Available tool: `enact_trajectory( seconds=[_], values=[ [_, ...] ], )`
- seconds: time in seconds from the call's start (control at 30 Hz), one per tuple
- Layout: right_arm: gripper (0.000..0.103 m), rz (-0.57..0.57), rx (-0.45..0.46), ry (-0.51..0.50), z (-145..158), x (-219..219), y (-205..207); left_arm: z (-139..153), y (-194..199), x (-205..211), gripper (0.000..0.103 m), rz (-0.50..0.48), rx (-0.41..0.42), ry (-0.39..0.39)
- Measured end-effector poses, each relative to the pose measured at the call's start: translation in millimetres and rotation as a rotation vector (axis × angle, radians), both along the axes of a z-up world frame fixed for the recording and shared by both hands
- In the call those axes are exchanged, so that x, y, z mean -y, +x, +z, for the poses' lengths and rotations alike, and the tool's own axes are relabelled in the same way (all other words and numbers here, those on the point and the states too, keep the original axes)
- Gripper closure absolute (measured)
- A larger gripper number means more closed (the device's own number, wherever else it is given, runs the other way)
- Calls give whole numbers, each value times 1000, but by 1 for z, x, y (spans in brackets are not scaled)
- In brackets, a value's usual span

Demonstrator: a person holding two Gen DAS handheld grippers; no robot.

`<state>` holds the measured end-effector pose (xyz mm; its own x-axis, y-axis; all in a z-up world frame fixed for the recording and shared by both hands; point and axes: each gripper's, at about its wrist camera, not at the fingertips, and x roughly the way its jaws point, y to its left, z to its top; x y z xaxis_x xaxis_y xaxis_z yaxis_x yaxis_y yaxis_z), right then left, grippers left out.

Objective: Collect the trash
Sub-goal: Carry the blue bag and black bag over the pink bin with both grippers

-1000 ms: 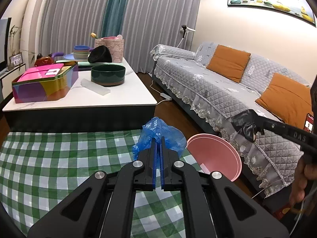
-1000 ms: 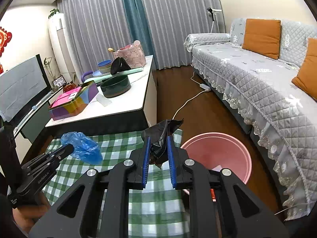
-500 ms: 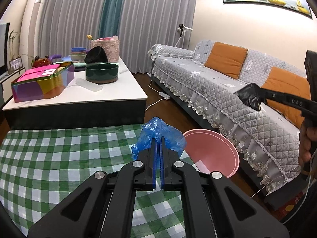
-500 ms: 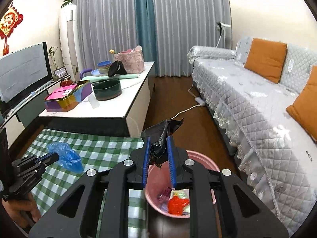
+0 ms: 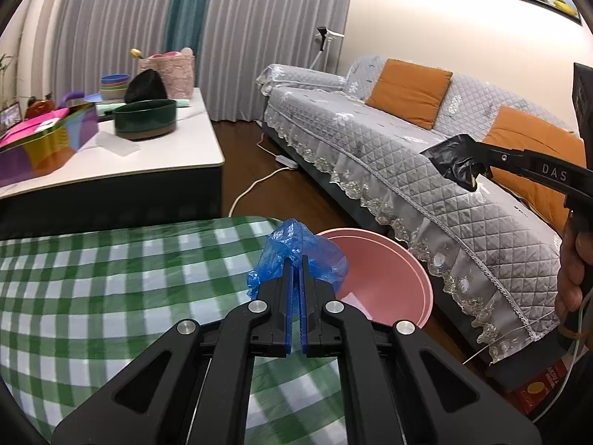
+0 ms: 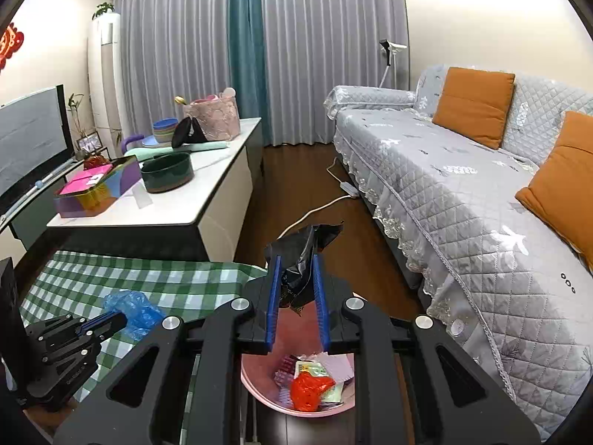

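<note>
Left wrist view, far left: your tin (image 5: 44, 144) sits mid-left on the white table (image 5: 178, 159), w/ a green bowl (image 5: 145, 123) just right of it and a pink bag (image 5: 168, 74) behind, upper left. Below that, the checked cloth (image 5: 92, 278) fills the lower left. At bottom center your left gripper (image 5: 295, 259) is clamped tight on a blue bag (image 5: 296, 248), fingers nearly touching, the crumpled plastic bunched round the tips. Bag hangs at the cloth's right edge, just beside the pink bin (image 5: 385, 278), which sits lower center-right on the floor. Right of it the grey sofa (image 5: 407, 170) w/ orange cushions (image 5: 407, 91) runs up to the right edge. At mid-right your right gripper (image 5: 476, 170) comes in from the frame edge, pinching a black wrapper (image 5: 452, 159) in front of the sofa, well apart from the blue bag.

Right wrist view: left gripper (image 6: 115, 320) shows lower left w/ the blue bag (image 6: 135, 307) over the cloth (image 6: 148, 282). At center your right gripper (image 6: 295, 282) holds the black wrapper (image 6: 300, 256) btwn its fingers, jaws partly apart w/ the wrapper wedged in the gap. Directly below, bottom center, the bin (image 6: 255, 382) w/ red (image 6: 309, 389) and other scraps inside. Sofa (image 6: 463, 204) fills the right side.
</note>
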<state>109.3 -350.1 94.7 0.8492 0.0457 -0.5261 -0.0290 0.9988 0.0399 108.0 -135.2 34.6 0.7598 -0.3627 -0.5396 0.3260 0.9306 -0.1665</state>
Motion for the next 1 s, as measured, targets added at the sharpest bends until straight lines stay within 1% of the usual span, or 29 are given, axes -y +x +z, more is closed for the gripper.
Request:
enact_trajectory(
  seconds=[0.3,0.5,0.67,1.0],
  values=[
    [85,-44,-40,9,-10,19,11,-6,20,33,101,-49,-14,1],
    [85,-71,-66,21,-16,28,18,-6,31,48,101,-78,-13,13],
    [85,-81,-77,22,-18,29,25,-4,40,54,101,-96,-1,19],
    [85,-107,-85,16,-21,32,33,-10,55,64,101,-115,-8,28]
  ],
)
